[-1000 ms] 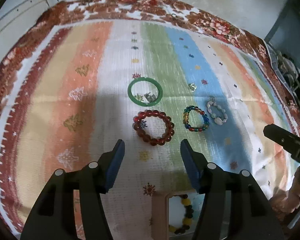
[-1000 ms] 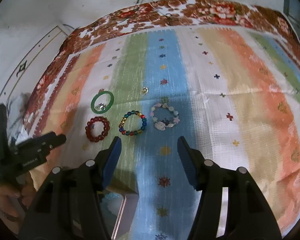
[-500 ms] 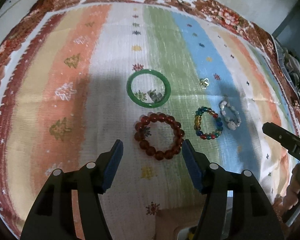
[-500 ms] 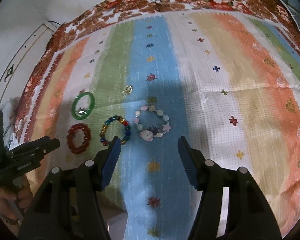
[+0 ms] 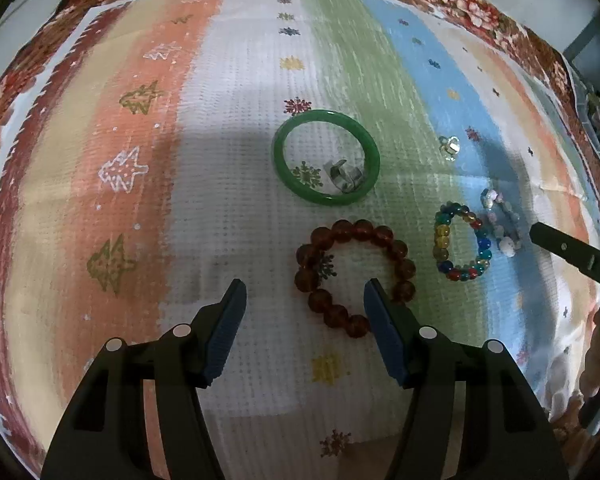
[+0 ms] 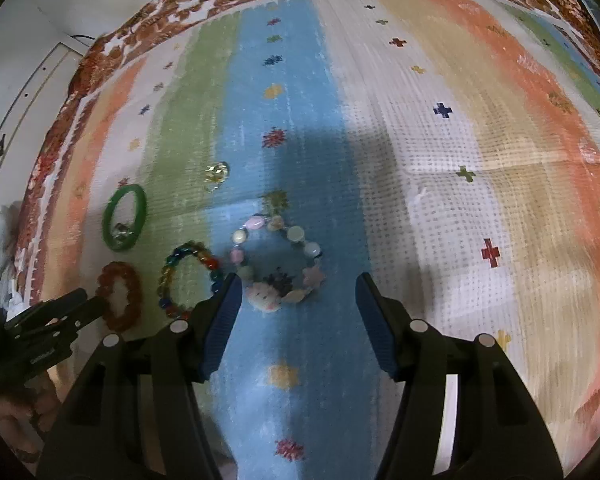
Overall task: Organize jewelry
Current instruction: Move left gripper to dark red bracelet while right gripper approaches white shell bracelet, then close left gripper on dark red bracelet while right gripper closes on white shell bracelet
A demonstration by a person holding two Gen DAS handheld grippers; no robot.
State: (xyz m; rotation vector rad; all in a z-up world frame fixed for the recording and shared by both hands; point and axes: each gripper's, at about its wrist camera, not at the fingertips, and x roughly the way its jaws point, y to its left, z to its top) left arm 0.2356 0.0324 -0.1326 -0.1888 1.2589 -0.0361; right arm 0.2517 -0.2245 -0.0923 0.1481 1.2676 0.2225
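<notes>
A striped cloth (image 5: 228, 184) is covering the worktop. The left tool (image 5: 303, 312) is hovering with fingers spread, holding nothing, its right finger overlapping the edge of the amber bracelet (image 5: 354, 276). The right tool (image 6: 298, 304) is likewise spread and empty, the pastel bracelet (image 6: 278, 264) lying between its fingertips. The green bangle (image 5: 326, 157) is lying just beyond the amber bracelet, enclosing a silver ring (image 5: 345, 179). The multicolored bracelet (image 5: 462, 248) is lying beside the pastel one. A small clear ring (image 5: 449, 147) is sitting apart, farther back.

The striped cloth (image 5: 228, 208) carries a green bangle (image 5: 326, 157) enclosing a ring (image 5: 343, 179), an amber bracelet (image 5: 354, 276), a multicolour bracelet (image 5: 462, 247), a pastel bracelet (image 6: 278, 268) and a small charm (image 5: 449, 147).
</notes>
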